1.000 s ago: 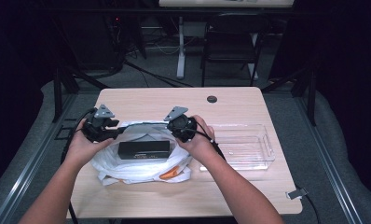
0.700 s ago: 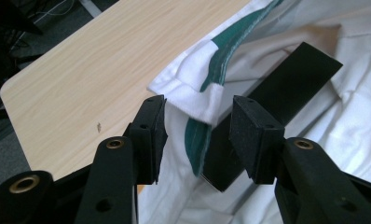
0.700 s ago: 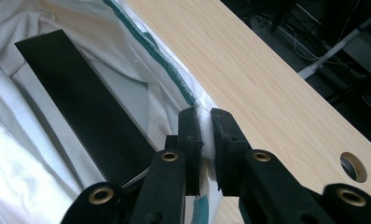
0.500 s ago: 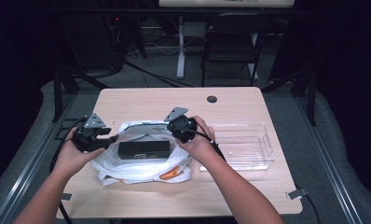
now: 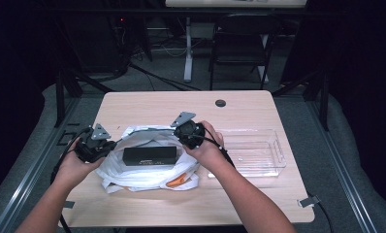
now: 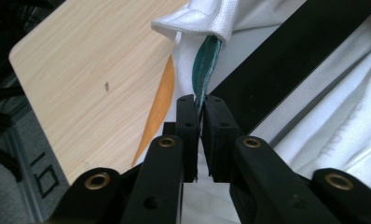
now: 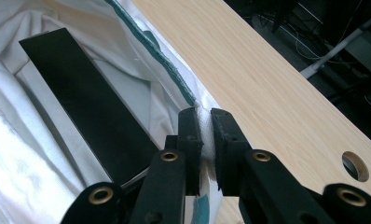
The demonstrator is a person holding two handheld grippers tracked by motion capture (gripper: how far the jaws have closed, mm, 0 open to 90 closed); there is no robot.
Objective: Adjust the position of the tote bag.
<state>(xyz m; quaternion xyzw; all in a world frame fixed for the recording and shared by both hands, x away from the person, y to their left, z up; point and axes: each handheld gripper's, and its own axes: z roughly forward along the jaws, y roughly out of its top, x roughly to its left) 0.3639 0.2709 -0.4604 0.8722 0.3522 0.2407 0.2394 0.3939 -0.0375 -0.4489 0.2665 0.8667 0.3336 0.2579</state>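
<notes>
A white cloth bag (image 5: 147,177) lies on the wooden table (image 5: 147,104) with a long black box (image 5: 149,155) inside its mouth. My left gripper (image 5: 112,144) is at the bag's left side. Its jaws have just been closing and are now shut on the green-trimmed rim (image 6: 204,65), pinched at the tips of the left gripper (image 6: 201,105). The black box (image 6: 291,51) lies just beyond. My right gripper (image 5: 179,137) holds the rim on the far right side. In the right gripper view, white fabric is squeezed between the right gripper (image 7: 206,119) pads, with the black box (image 7: 81,93) to their left.
A clear plastic tray (image 5: 273,160) stands on the table to the right of the bag. Something orange (image 5: 174,182) peeks out under the bag's near edge. A round cable hole (image 5: 220,103) sits near the table's far edge. A chair and desk legs stand beyond.
My left gripper has moved left, away from the black box, and a little nearer to the person. The bag's mouth is drawn wider. The right hand has kept still.
</notes>
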